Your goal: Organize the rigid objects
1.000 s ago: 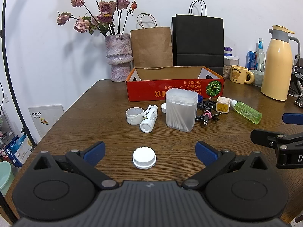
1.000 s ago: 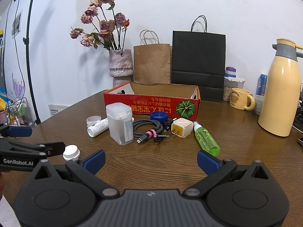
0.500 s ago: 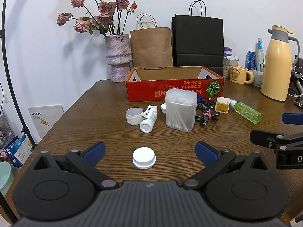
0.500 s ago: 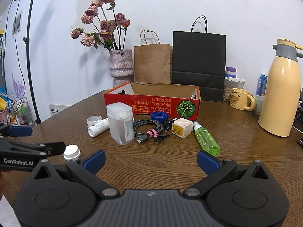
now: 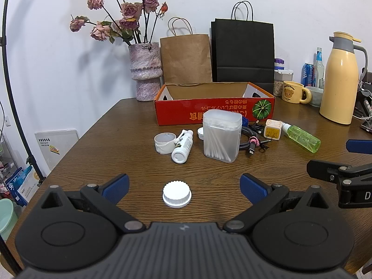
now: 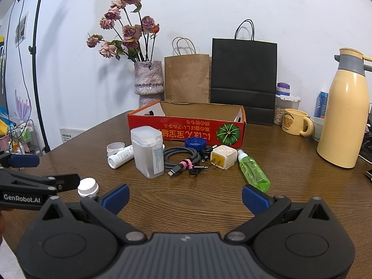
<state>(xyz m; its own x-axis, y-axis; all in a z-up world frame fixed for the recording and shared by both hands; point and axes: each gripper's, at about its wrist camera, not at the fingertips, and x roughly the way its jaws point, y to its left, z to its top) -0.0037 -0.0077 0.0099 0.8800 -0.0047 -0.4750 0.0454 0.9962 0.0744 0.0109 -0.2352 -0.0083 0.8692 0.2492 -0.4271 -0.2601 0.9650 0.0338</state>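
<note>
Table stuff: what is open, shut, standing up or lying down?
left gripper: open, around the white cap
white cap: loose, flat on table
right gripper: open, empty
red box: open on top
swab box: upright, lid shut
white bottle: lying down
green spray bottle: lying down
cable: coiled, tied

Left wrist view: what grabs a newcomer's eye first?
The white screw cap alone on the wooden table, centred between the open left hand-held gripper fingers. Beyond it, a clutter around the clear cotton-swab box, in front of the red cardboard box.
</note>
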